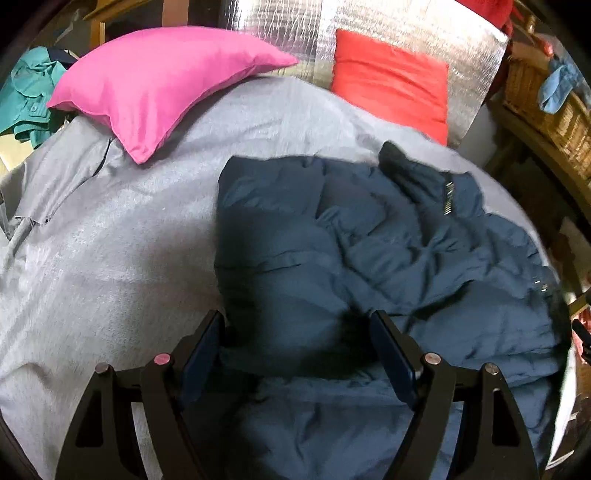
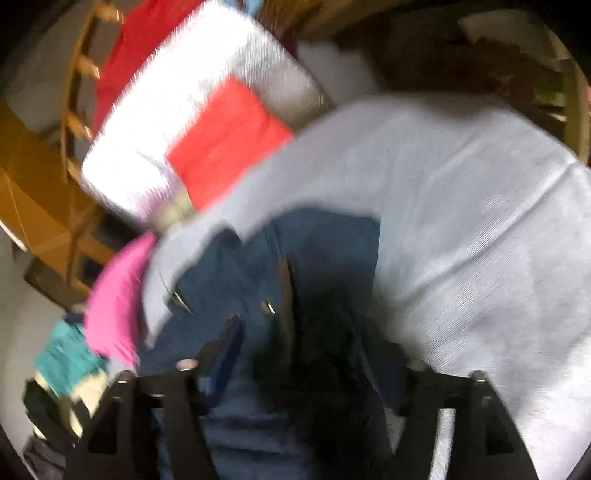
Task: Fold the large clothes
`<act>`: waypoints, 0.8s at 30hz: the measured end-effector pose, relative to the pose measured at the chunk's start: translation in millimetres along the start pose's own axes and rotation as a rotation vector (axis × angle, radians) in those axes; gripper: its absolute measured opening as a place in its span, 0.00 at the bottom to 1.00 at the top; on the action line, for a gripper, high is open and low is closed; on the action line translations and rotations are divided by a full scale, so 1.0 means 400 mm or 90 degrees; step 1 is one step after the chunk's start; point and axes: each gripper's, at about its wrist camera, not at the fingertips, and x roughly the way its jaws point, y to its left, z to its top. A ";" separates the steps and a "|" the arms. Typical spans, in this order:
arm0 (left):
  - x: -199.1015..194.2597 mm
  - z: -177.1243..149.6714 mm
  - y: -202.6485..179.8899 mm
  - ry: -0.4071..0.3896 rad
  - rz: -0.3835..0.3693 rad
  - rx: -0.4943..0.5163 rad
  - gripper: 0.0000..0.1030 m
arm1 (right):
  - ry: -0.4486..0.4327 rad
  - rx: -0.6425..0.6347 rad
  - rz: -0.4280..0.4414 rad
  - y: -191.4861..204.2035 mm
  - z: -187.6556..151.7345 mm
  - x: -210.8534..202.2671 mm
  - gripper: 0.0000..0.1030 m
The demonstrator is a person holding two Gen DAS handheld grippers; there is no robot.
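A navy puffer jacket point(image 1: 369, 251) lies crumpled on the grey bed sheet point(image 1: 110, 240), its collar and zipper toward the far right. My left gripper point(image 1: 297, 332) is open just above the jacket's near edge, with fabric lying between and under the fingers. In the blurred right wrist view the jacket point(image 2: 295, 277) fills the middle, with snaps showing. My right gripper point(image 2: 317, 350) is open wide; jacket fabric bunches between its fingers and hides the right fingertip.
A pink pillow point(image 1: 159, 85) and a red pillow point(image 1: 391, 81) lie at the head of the bed against a silver quilted panel point(image 1: 369, 22). A teal shirt point(image 1: 26, 96) hangs at the left. A wicker basket point(image 1: 546, 99) stands at the right.
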 end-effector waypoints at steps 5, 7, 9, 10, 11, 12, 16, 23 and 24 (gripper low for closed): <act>-0.051 -0.005 -0.020 -0.027 -0.014 0.012 0.79 | 0.080 0.060 0.182 0.014 -0.031 -0.001 0.62; -0.062 -0.011 -0.026 -0.029 -0.017 0.018 0.79 | 0.127 0.066 0.186 0.021 -0.057 0.035 0.57; -0.061 -0.015 -0.033 -0.025 -0.017 0.023 0.79 | 0.169 0.080 0.164 0.019 -0.092 0.083 0.56; -0.056 -0.019 -0.035 -0.023 -0.017 0.027 0.79 | 0.182 0.085 0.158 0.021 -0.103 0.100 0.56; -0.050 -0.020 -0.035 -0.021 -0.015 0.029 0.79 | 0.201 0.092 0.134 0.021 -0.115 0.126 0.55; -0.047 -0.023 -0.036 -0.017 -0.012 0.032 0.79 | 0.204 0.101 0.113 0.013 -0.123 0.140 0.52; -0.040 -0.023 -0.033 -0.015 -0.009 0.030 0.79 | 0.162 0.159 0.097 -0.020 -0.117 0.164 0.52; -0.033 -0.028 -0.021 -0.012 0.008 0.022 0.79 | 0.088 0.193 0.089 -0.050 -0.108 0.194 0.30; -0.032 -0.028 -0.018 -0.011 0.012 0.022 0.79 | 0.080 0.184 0.076 -0.048 -0.109 0.189 0.21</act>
